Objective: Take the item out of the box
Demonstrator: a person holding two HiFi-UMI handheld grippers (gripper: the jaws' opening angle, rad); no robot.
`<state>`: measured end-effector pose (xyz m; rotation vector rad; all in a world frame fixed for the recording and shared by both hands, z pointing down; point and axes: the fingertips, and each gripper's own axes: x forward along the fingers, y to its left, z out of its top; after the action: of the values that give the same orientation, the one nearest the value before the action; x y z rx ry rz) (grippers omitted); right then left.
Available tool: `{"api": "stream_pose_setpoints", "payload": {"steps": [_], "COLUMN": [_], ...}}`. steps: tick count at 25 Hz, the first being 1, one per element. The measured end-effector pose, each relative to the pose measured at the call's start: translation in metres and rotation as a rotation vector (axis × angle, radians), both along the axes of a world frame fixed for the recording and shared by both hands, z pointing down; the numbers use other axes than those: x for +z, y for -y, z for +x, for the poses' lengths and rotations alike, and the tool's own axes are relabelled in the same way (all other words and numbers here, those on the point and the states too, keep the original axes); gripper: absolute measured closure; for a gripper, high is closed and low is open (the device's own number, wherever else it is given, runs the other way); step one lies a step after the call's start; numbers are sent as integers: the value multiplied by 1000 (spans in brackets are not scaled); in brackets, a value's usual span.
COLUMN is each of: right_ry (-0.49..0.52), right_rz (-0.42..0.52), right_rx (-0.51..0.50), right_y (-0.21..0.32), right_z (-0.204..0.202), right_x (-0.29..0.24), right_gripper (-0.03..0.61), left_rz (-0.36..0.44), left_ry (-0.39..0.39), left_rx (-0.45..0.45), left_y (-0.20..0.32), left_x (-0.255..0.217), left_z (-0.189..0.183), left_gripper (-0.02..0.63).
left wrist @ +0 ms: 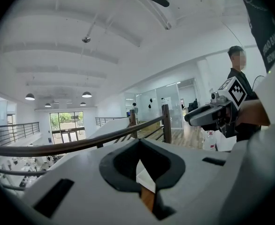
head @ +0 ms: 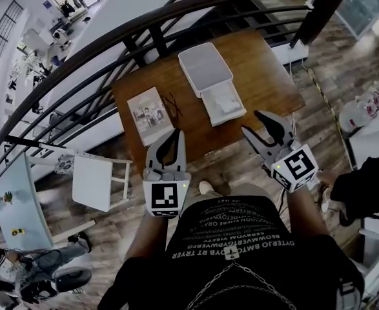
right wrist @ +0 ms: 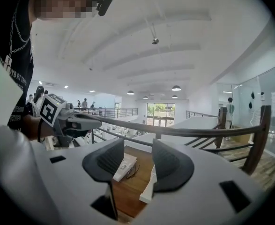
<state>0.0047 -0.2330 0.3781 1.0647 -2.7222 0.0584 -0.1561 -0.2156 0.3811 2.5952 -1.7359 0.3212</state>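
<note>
On the brown wooden table (head: 260,76) lies a white box (head: 223,103) with its lid (head: 205,66) folded back; a white item rests inside. Both grippers hover at the table's near edge, short of the box. My left gripper (head: 175,133) has its tips meeting, with nothing between them; in its own view the dark pads (left wrist: 114,165) close into a loop. My right gripper (head: 250,121) stands open and empty, below and slightly right of the box. Between its pads (right wrist: 172,165) the right gripper view shows the table and the box edge (right wrist: 151,189).
A booklet (head: 149,115) and a pair of glasses (head: 174,105) lie left of the box. A dark curved railing (head: 176,24) runs behind the table. A white stool (head: 92,183) stands at the left. A person (left wrist: 238,74) stands off to the right.
</note>
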Motion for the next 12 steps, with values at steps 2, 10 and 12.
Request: {"api": "stream_pose_setpoints", "payload": {"steps": [2, 10, 12], "right_ry": [-2, -2, 7], "right_rz": [-16, -76, -93], "right_rx": [7, 33, 31], "right_y": [1, 26, 35], "right_z": [-1, 7, 8], "right_x": [5, 23, 29], "right_gripper": [393, 396, 396], "left_rz": [-6, -6, 3], "left_ry": [-8, 1, -1], "left_rx": [5, 7, -9], "left_y": [2, 17, 21], "left_x": [2, -2, -6], "left_z": [-3, -7, -10], "left_gripper": [607, 607, 607]}}
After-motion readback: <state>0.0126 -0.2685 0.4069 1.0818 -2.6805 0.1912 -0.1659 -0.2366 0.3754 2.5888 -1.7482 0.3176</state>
